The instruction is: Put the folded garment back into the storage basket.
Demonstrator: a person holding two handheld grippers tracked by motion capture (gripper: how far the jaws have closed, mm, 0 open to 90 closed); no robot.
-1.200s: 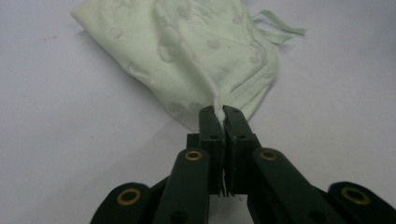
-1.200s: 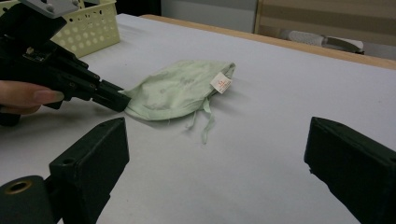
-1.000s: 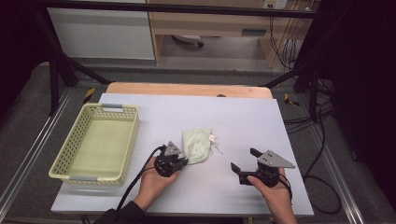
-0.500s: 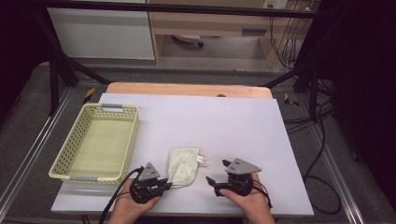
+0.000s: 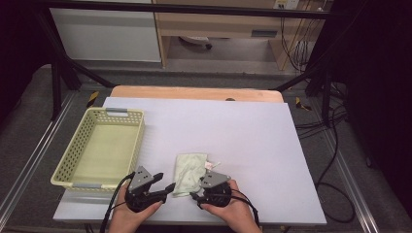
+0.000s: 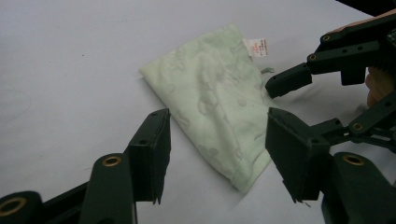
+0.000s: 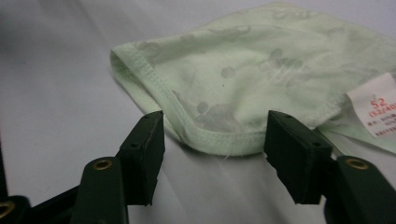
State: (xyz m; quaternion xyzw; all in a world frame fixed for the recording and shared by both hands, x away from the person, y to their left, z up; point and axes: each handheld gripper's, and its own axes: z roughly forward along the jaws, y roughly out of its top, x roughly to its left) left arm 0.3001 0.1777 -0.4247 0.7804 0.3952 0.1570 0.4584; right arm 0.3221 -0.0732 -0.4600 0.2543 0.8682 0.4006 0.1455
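Right tool [image 5: 196, 193] moved to cloth [image 5: 188, 167], closing, half-open; left tool [image 5: 168, 187] opening, cloth released

Pale yellow basket [image 5: 73, 150] set on the left of the white table [image 5: 243, 131], black cables [image 5: 335, 160] seen on the grey floor [image 5: 29, 131] beside it

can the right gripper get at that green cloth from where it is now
Probably yes. The right gripper sits right at the near edge of the green cloth, jaws apart with the hem lying just ahead between them, pads not yet touching. Nothing lies between; the left gripper waits at the cloth's other side.
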